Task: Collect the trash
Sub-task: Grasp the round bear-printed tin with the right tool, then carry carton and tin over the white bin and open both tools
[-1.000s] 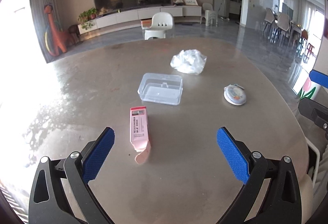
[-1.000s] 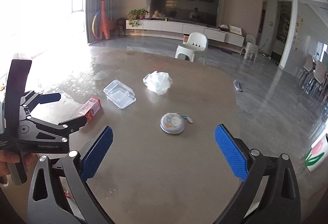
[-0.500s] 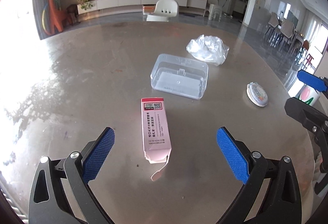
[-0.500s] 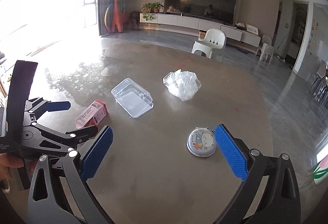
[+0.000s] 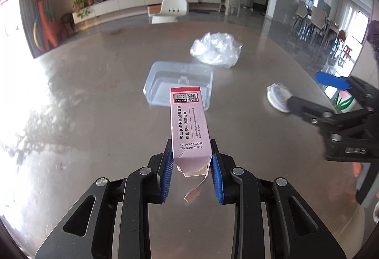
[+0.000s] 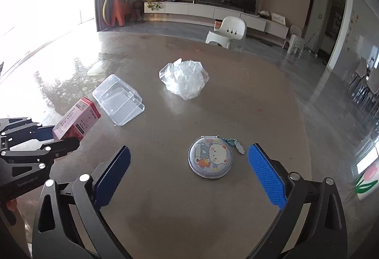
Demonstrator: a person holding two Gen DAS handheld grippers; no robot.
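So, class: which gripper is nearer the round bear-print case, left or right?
Right. The right gripper is open, its jaws either side of the round bear-print case. The left gripper, shut on the pink carton, sits off to the case's left.

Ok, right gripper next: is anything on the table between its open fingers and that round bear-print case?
Nothing visible. The right gripper is open, and the round bear-print case lies on bare table just ahead between its fingers. The crumpled plastic bag and clear plastic box sit farther back; the left gripper, shut on the pink carton, is off to the left.
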